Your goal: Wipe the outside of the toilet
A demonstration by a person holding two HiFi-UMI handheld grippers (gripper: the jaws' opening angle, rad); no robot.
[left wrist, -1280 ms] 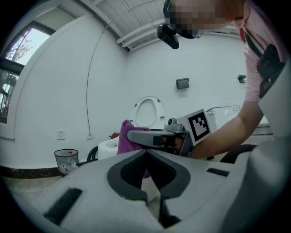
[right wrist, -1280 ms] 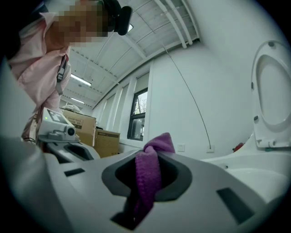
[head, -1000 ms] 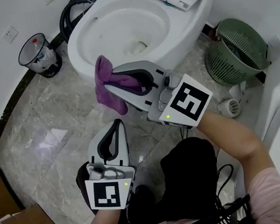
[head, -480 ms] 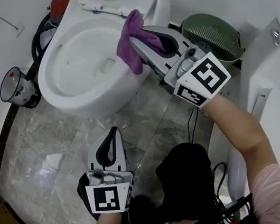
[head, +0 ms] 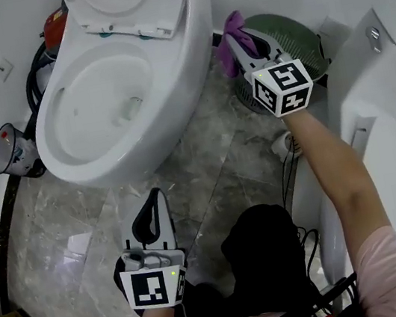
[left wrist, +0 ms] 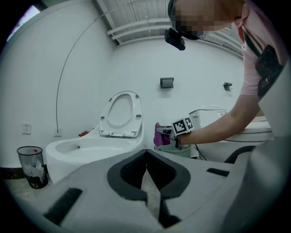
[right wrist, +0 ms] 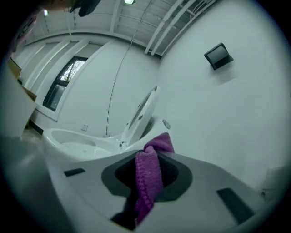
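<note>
The white toilet (head: pixel 169 83) stands with its lid (head: pixel 117 1) raised. My right gripper (head: pixel 232 36) is shut on a purple cloth (head: pixel 227 48) and holds it by the toilet's right rear side, close to the wall; whether the cloth touches the porcelain I cannot tell. In the right gripper view the purple cloth (right wrist: pixel 148 175) hangs between the jaws, with the toilet bowl (right wrist: pixel 75 141) to the left. My left gripper (head: pixel 157 194) is shut and empty, low over the floor in front of the bowl. The left gripper view shows the toilet (left wrist: pixel 91 146) and the purple cloth (left wrist: pixel 159 135) beyond it.
A green basket (head: pixel 300 39) sits right behind the right gripper. A large white fixture (head: pixel 381 121) fills the right side. A small trash bin (head: pixel 12 153) stands left of the toilet, with black hoses (head: pixel 34 65) and a red object (head: pixel 55 24) behind. The floor (head: pixel 213 159) is marble tile.
My right gripper carried the purple cloth from the bowl's front, along its right side, to the rear right by the wall. The left gripper stayed almost still.
</note>
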